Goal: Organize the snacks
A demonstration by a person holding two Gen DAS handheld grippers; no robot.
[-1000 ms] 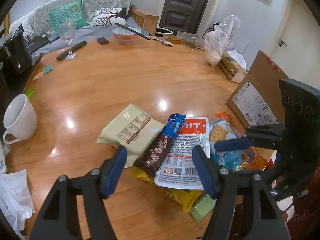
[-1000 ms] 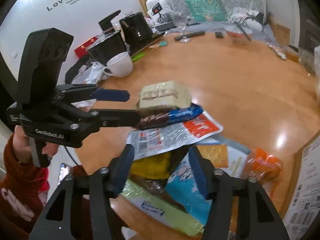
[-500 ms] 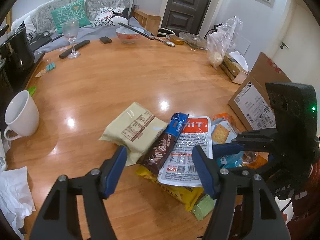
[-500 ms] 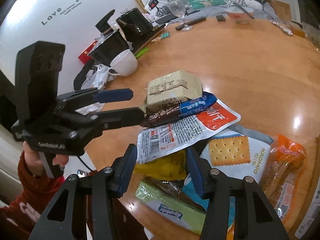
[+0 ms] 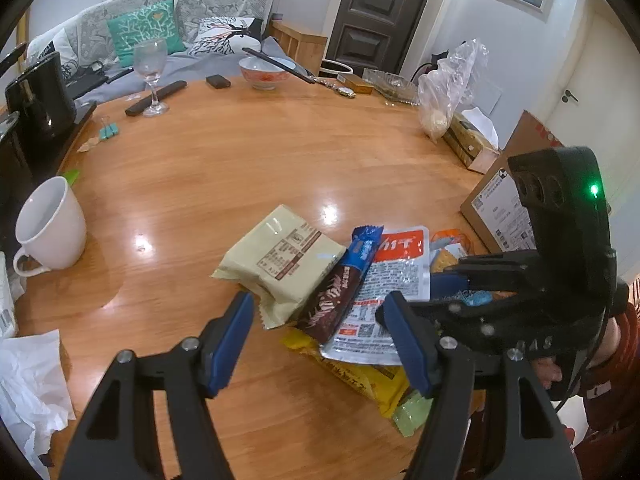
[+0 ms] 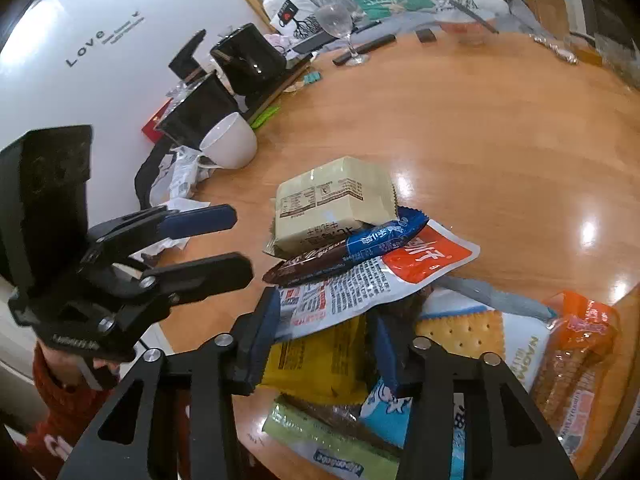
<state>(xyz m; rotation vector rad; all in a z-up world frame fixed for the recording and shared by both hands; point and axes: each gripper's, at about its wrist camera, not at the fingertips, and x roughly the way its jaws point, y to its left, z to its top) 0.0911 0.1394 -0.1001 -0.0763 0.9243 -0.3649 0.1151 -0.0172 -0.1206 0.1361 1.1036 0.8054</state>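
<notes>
A heap of snack packs lies on the round wooden table (image 5: pixel 240 160). On top sit a beige pack (image 5: pixel 280 256) (image 6: pixel 336 196), a brown-and-blue chocolate bar (image 5: pixel 340 288) (image 6: pixel 344 248) and a white pouch with a red corner (image 5: pixel 392 280) (image 6: pixel 360 288). My left gripper (image 5: pixel 320 340) (image 6: pixel 236 244) hovers open over the near ends of these three. My right gripper (image 6: pixel 322 344) (image 5: pixel 416 294) reaches into the pile from the right, its jaws closing. A yellow packet (image 6: pixel 320 360) and the white pouch's edge lie between its fingers; I see no firm pinch.
A cracker pack (image 6: pixel 480 336), an orange packet (image 6: pixel 580 344) and a green bar (image 6: pixel 328 440) lie lower in the heap. Around the table stand a white mug (image 5: pixel 48 228), a wine glass (image 5: pixel 150 72), a bowl (image 5: pixel 264 72), black kettles (image 6: pixel 248 60) and a cardboard box (image 5: pixel 496 204).
My right gripper has pushed further into the pile, rolled a little, and its fingers have drawn closer together. The left gripper has stayed open and almost still.
</notes>
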